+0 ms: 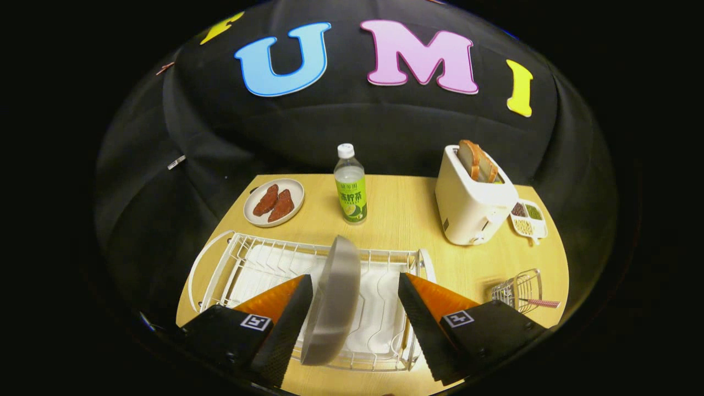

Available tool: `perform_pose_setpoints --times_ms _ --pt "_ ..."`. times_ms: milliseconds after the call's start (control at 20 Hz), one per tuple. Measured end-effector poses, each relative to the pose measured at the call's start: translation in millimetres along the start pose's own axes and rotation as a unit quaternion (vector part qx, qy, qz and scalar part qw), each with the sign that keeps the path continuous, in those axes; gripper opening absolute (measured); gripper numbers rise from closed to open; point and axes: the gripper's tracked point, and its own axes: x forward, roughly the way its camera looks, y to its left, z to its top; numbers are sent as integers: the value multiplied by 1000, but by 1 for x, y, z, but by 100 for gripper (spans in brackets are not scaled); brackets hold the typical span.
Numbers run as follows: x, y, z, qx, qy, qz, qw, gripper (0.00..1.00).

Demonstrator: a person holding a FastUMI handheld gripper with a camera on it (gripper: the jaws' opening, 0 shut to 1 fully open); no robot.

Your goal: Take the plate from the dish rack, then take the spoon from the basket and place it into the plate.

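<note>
Between the fingers (355, 319) stands the grey plate (333, 300), upright on edge in the white dish rack (231, 264), so they're spread wide and straddling it, left one nearly touching its face, right one well clear, nothing gripped yet. Makes sense, an on-edge plate only gives you the rim to pinch. Off beyond the right finger, the spoon (542, 303) pokes out of the little wire basket (517, 290) on the desk (407, 212).

On the far left of the wooden table (407, 220) sits a small dish (275, 202) holding two reddish-brown food pieces (274, 202). A bottle (350, 184) stands upright at the far centre. To the right, a toaster (474, 201) holds bread slices (477, 161), with a divided tray (528, 219) just beside it.
</note>
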Motion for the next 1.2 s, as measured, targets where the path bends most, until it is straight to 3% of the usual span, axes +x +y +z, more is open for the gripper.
perform_pose_setpoints --times_ms 150,350,400,700,1200 --pt "14 6 -17 27 46 11 999 84" --pt "21 9 -24 50 68 10 996 47" --pt "18 9 -24 53 70 7 996 44" --pt "13 7 -23 58 80 -9 995 37" --pt "2 4 -13 52 71 -49 995 37"
